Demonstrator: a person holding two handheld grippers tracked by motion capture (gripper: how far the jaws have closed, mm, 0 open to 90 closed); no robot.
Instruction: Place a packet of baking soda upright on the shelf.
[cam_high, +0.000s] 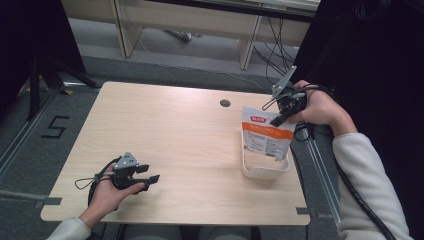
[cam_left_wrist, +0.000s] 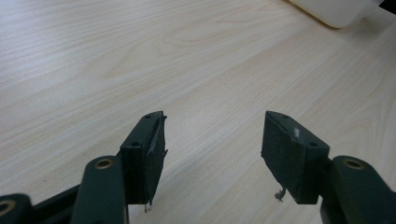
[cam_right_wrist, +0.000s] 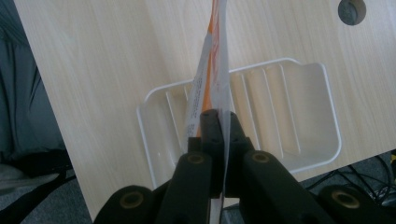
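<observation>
An orange-and-white pouch (cam_high: 266, 134) hangs upright over a white ribbed tray (cam_high: 251, 170) at the table's right side, its lower end inside the tray. My right gripper (cam_high: 280, 118) is shut on the pouch's top right corner. In the right gripper view I look down the thin edge of the pouch (cam_right_wrist: 214, 70), pinched between the black jaws of my right gripper (cam_right_wrist: 220, 122), with the tray (cam_right_wrist: 313, 112) below. My left gripper (cam_high: 151, 181) rests low over the front left of the table, open. Its fingers (cam_left_wrist: 149, 144) stand wide apart with bare wood between them.
The wooden table (cam_high: 170, 135) has a round cable hole (cam_high: 225, 103) near its far edge. The tray sits close to the table's right edge. Cables and furniture legs (cam_high: 248, 47) lie on the floor beyond the table. A corner of the tray (cam_left_wrist: 336, 11) appears far off in the left gripper view.
</observation>
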